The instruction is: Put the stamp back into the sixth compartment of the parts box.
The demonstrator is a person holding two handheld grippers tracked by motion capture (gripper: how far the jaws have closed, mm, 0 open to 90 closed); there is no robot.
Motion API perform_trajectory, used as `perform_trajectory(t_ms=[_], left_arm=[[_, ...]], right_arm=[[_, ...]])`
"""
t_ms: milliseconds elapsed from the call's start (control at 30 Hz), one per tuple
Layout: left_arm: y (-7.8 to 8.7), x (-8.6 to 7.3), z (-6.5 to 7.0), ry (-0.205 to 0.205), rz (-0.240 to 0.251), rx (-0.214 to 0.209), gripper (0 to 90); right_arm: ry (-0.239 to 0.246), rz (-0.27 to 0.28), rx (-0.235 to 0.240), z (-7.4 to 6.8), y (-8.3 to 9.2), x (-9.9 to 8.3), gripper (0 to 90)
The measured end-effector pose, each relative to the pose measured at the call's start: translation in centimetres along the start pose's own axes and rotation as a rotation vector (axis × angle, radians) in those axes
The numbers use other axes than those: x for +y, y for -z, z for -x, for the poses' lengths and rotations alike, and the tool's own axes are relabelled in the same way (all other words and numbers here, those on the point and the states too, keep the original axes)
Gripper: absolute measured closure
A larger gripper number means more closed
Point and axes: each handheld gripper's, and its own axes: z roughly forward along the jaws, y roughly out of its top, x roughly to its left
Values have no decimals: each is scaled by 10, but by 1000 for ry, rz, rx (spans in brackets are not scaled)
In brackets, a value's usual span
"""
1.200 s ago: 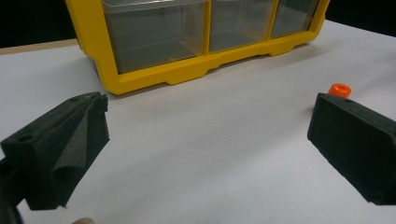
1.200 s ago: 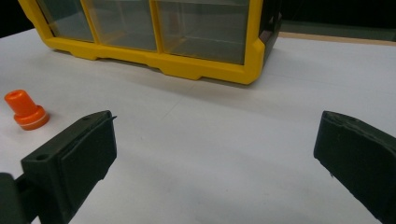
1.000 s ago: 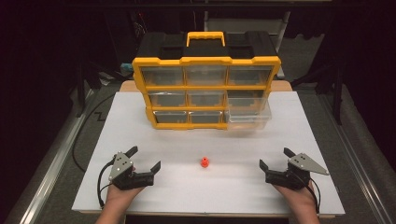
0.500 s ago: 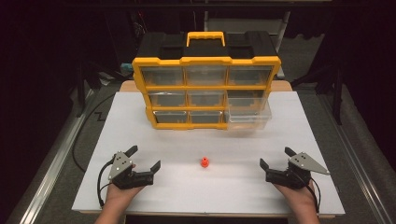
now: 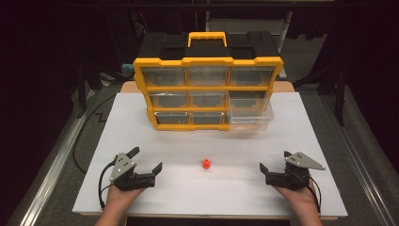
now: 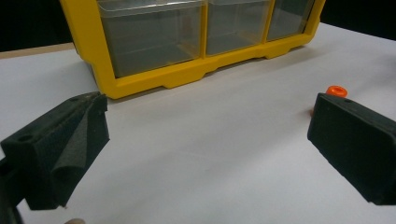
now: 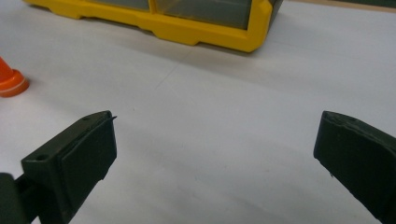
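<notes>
A small orange cone-shaped piece stands on the white tabletop, between my two grippers. My left gripper rests near the front left, open, nothing between its jaws. The left gripper view has the orange piece just beyond the right jaw's tip. My right gripper rests near the front right, also open and holding nothing. In the right gripper view the orange piece sits at the far left, well off the jaws.
A yellow-and-black drawer organizer with clear drawers stands at the back of the table; its bottom right drawer is pulled out. The organizer's base lies ahead of the left gripper. Dark floor surrounds the table.
</notes>
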Motion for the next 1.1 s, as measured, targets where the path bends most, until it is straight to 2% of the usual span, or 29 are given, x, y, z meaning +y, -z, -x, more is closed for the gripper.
perform_trajectory(t_ms=[300,367,567,1100], left_arm=[[0,0,1,-10,-3,-5,4],[0,0,1,-13,-2,-3,4],[0,0,2,-23,-3,-8,4],[-2,1,3,-35,-2,-25,4]], right_arm=[[24,-69,20,-3,-3,0,1],[27,-88,54,-4,-4,0,1],[50,-85,116,-14,-7,2,0],[82,-80,191,-49,-23,13,0]])
